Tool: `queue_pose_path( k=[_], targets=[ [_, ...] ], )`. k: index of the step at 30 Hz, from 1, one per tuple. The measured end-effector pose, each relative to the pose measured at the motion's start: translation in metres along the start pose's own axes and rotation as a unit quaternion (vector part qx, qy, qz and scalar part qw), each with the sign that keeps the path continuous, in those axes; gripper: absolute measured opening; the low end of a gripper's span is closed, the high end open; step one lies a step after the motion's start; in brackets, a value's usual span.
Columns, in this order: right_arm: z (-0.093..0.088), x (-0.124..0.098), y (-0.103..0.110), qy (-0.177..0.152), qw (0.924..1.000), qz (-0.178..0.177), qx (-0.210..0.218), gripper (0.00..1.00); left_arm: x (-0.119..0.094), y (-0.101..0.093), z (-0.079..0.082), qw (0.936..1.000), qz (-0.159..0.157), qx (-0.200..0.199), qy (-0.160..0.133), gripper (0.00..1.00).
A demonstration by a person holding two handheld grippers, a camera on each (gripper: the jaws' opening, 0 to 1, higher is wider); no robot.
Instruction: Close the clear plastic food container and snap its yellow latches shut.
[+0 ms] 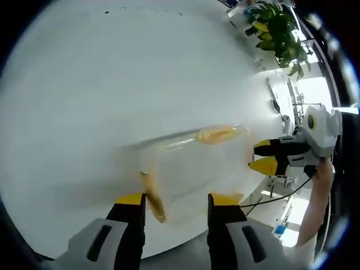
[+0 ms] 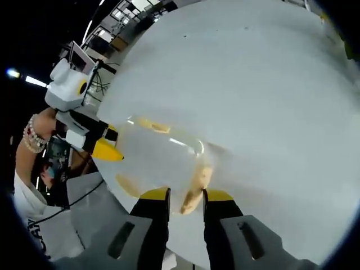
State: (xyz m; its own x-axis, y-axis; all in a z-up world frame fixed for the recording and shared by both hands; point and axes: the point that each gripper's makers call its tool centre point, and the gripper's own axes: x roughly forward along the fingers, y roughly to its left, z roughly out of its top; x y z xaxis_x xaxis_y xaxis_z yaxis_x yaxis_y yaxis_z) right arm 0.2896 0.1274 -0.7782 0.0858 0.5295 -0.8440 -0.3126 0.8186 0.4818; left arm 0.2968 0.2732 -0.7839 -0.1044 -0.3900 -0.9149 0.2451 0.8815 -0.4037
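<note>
White worktop (image 1: 112, 84) carries the clear container (image 1: 197, 169) low centre; right gripper (image 2: 185, 197), fingers narrow about a yellow latch (image 2: 194, 191); left gripper (image 1: 177, 199) wide astride its corner; blur hides contact, latch may slip unsnapped.

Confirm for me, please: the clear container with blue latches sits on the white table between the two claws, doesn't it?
Not quite: the latches are yellow, not blue, as the right gripper view shows. The rest stands: the clear container sits on the white table between the left claw and the right claw.
</note>
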Motion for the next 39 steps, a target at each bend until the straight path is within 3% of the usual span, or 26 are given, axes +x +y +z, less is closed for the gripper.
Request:
queue_pose_path(
  k=[7,16,29,32,39],
  targets=[
    [0.001,0.001,-0.001,0.000,1.0000,-0.004,-0.002,0.19,0.003,0.002,0.002,0.9998,0.016,0.015,0.000,0.35],
    [0.001,0.001,-0.001,0.002,1.0000,-0.006,-0.003,0.18,0.008,0.006,0.005,0.9996,-0.014,0.020,-0.010,0.34],
    [0.004,0.003,0.001,0.001,1.0000,-0.010,0.000,0.15,0.011,-0.013,0.000,0.9995,-0.010,0.030,-0.004,0.30],
    [0.004,0.004,0.000,0.003,0.9995,0.002,0.031,0.14,0.012,-0.016,-0.002,0.9995,-0.010,0.029,-0.004,0.31],
    [0.000,0.004,-0.001,-0.002,0.9984,0.019,0.053,0.13,0.012,-0.014,-0.003,0.9996,-0.011,0.026,-0.003,0.31]
  ],
)
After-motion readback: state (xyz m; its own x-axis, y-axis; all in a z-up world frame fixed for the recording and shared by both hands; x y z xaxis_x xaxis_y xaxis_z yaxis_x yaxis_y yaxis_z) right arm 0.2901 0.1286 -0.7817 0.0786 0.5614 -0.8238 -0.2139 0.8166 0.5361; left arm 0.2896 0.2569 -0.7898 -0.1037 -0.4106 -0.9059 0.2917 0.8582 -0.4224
